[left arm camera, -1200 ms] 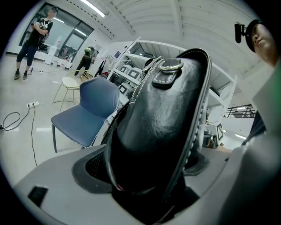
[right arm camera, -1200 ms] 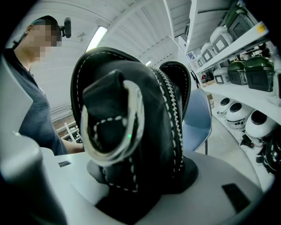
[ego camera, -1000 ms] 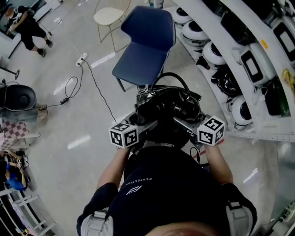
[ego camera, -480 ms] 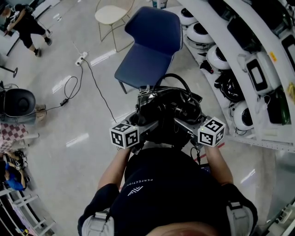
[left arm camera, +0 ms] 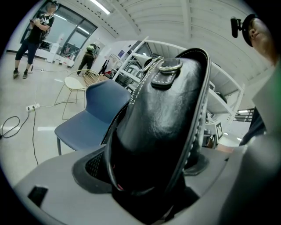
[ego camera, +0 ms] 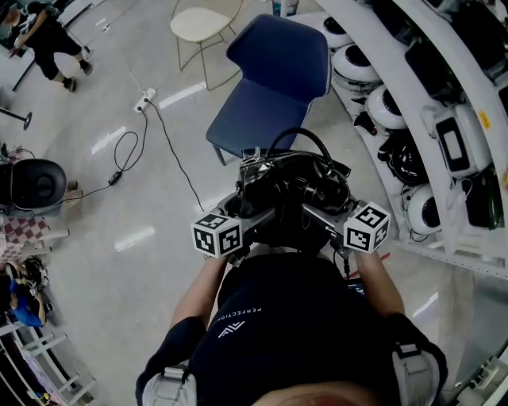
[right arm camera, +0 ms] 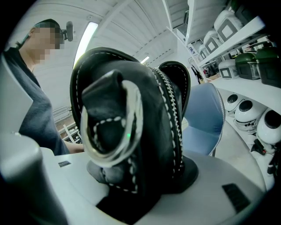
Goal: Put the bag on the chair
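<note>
Fingers [ego camera: 258, 216] of left gripper [left arm camera: 145, 189] and right gripper [right arm camera: 131, 193] are clamping the bag [ego camera: 294, 186]; the chair [ego camera: 254, 119] is drawing nearer, with floor [ego camera: 159, 214] lying open leftward.

1 blk bag [ego camera: 295, 184], 1 L gripper [left arm camera: 145, 189], 1 R gripper [right arm camera: 136, 189], 1 blue chair [ego camera: 270, 87], 1 cream chair [ego camera: 202, 24].

A cream wire-frame chair [ego camera: 202, 24] stands on the far side. A white power strip [ego camera: 144, 99] lies on the floor to its near left, and its black cable [ego camera: 125, 151] loops nearer still. On the right, curved white shelves [ego camera: 401, 75] carry round white appliances [ego camera: 386, 107] (kind unclear). A person [ego camera: 48, 40] stands far left.
</note>
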Demonstrator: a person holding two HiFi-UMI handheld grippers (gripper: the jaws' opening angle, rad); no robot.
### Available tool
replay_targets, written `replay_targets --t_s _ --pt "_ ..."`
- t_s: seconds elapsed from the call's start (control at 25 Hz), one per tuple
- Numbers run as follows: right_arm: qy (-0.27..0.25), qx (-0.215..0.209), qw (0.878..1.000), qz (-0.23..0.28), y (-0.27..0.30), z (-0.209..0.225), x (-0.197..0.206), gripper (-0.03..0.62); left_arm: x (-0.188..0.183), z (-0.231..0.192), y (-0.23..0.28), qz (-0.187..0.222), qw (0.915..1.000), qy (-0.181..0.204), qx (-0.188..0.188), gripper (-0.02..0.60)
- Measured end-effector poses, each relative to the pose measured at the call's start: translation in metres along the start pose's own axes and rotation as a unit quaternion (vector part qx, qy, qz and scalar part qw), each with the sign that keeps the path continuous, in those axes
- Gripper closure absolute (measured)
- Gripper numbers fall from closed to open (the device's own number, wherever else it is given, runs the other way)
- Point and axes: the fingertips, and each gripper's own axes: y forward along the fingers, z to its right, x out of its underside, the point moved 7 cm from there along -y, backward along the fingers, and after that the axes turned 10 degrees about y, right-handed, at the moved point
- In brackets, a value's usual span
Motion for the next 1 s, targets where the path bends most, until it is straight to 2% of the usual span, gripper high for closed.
replay_targets --t_s 0.36,1.0 --pt "-0.011 -0.005 1.0 -0.007 0.025 0.016 -0.028 0.342 -0.02 -0.028 0.01 0.011 0.9999 -0.004 -0.008 0.138" --pt "-0.017 -0.044 0.998 -0.034 0.051 0.111 -0.102 0.342 -0.07 -0.069 0.09 0.023 0.9981 -0.024 -0.053 0.138"
